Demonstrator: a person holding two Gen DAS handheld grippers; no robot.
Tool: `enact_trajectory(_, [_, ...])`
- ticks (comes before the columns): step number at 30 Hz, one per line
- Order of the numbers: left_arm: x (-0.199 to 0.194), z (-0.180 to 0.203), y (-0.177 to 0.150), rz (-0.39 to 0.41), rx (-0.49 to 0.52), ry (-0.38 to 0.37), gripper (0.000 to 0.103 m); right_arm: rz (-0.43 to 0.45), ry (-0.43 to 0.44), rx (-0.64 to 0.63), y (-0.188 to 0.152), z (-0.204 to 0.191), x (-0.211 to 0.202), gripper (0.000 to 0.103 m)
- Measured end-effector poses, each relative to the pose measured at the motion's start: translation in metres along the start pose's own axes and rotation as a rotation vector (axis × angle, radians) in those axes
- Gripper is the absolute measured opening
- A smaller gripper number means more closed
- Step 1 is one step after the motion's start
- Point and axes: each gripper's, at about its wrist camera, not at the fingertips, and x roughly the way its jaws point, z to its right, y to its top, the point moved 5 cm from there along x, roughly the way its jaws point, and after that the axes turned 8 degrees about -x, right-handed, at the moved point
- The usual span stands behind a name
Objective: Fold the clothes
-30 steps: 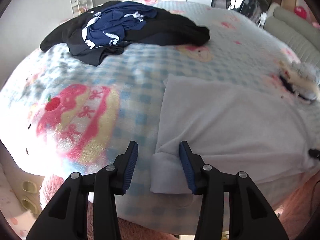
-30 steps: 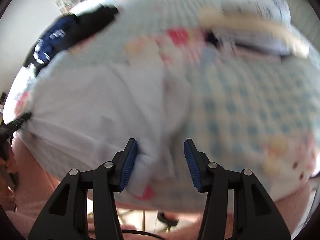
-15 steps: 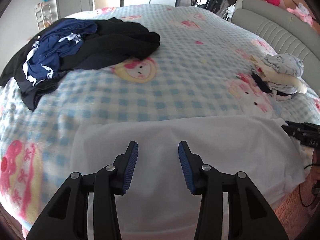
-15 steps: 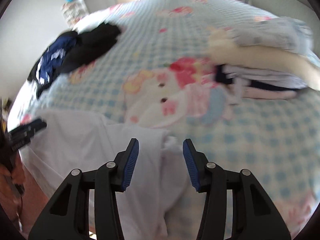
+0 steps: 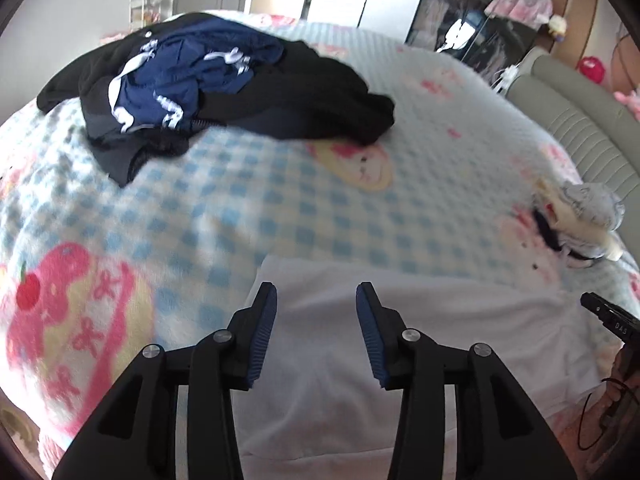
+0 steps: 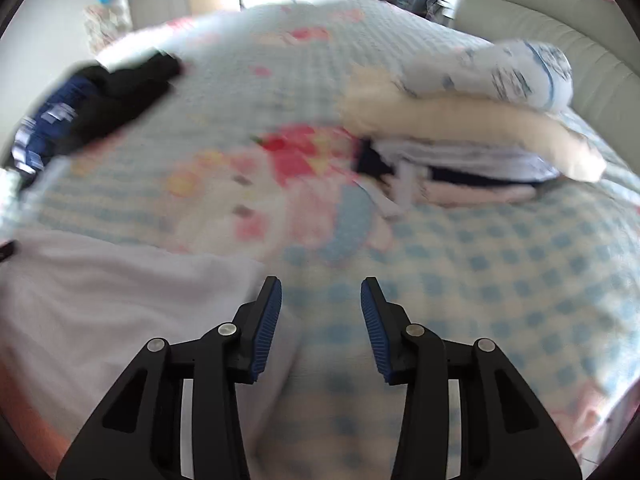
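A white garment (image 5: 420,340) lies flat along the near edge of the bed, folded into a long strip. My left gripper (image 5: 316,300) is open and empty above its left part. The garment also shows at the lower left of the right wrist view (image 6: 120,300). My right gripper (image 6: 320,296) is open and empty, just right of the garment's right end, over the checked blanket. The right gripper's tip shows at the right edge of the left wrist view (image 5: 604,314).
A heap of black and navy clothes (image 5: 208,80) lies at the far left of the bed. A stack of folded clothes (image 6: 472,132) sits at the right near the grey headboard (image 5: 572,120). The blue checked cartoon blanket (image 5: 280,200) covers the bed.
Both grippers have let go of the white garment's near corners and lifted. The left view has swung back left; the right gripper has moved right, off the garment's end.
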Motion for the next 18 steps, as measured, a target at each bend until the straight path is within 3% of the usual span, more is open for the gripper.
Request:
enact_trajectory(3, [0.024, 0.005, 0.003, -0.052, 0.031, -0.009, 0.044, -0.008, 0.128, 0.023, 0.005, -0.016, -0.002, 0.045])
enact_trajectory(4, [0.034, 0.001, 0.003, -0.061, 0.057, 0.047, 0.044, -0.017, 0.145, 0.01, 0.005, -0.024, 0.004, 0.045])
enact_trajectory(7, [0.05, -0.022, 0.009, -0.06, 0.099, 0.262, 0.046, -0.101, 0.061, -0.063, -0.009, -0.039, 0.021, 0.045])
enact_trajectory(10, [0.019, -0.035, 0.017, -0.021, -0.053, 0.155, 0.046, -0.136, 0.056, -0.009, -0.026, -0.025, 0.016, 0.044])
enact_trajectory(14, [-0.015, 0.001, -0.005, -0.006, 0.017, 0.044, 0.047, -0.083, 0.067, 0.062, -0.029, -0.009, -0.017, 0.047])
enact_trajectory(18, [-0.024, 0.05, -0.043, -0.065, 0.062, -0.107, 0.049, -0.048, 0.189, 0.043, -0.033, -0.038, -0.04, 0.049])
